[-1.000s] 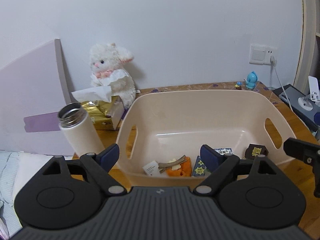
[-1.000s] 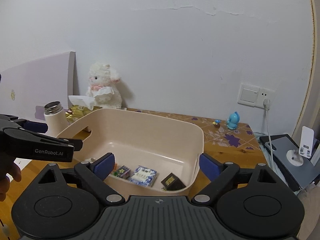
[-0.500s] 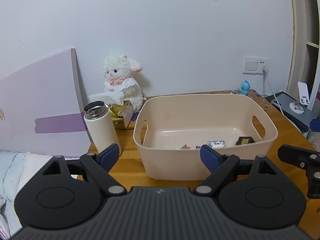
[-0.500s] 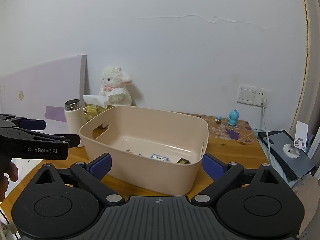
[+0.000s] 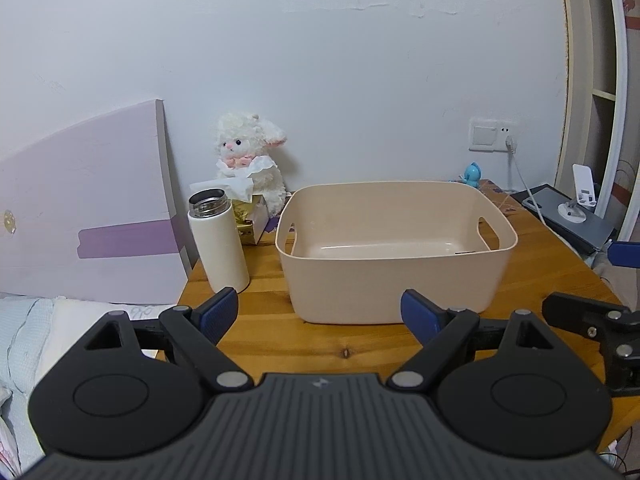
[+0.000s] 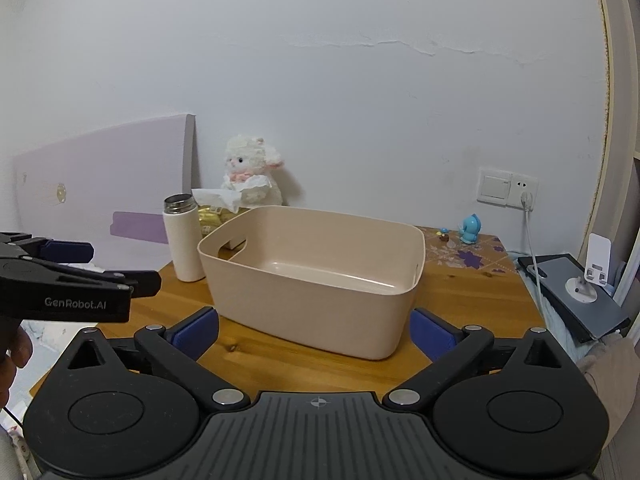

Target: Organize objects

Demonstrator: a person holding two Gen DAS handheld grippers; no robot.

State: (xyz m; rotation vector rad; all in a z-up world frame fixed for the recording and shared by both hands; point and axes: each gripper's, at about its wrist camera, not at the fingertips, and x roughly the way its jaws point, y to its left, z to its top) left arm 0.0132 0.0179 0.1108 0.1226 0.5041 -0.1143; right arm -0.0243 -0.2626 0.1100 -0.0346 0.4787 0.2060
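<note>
both grippers backed away | bin (image 5: 394, 276) ahead of left gripper (image 5: 320, 314), apart

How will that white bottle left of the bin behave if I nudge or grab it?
The white bottle is tall and narrow and stands upright, so a push near its top would probably tip it. Its mouth has no cap, so any contents could spill. Its smooth round body may slip between the pads, and it would likely roll if it fell over.
</note>
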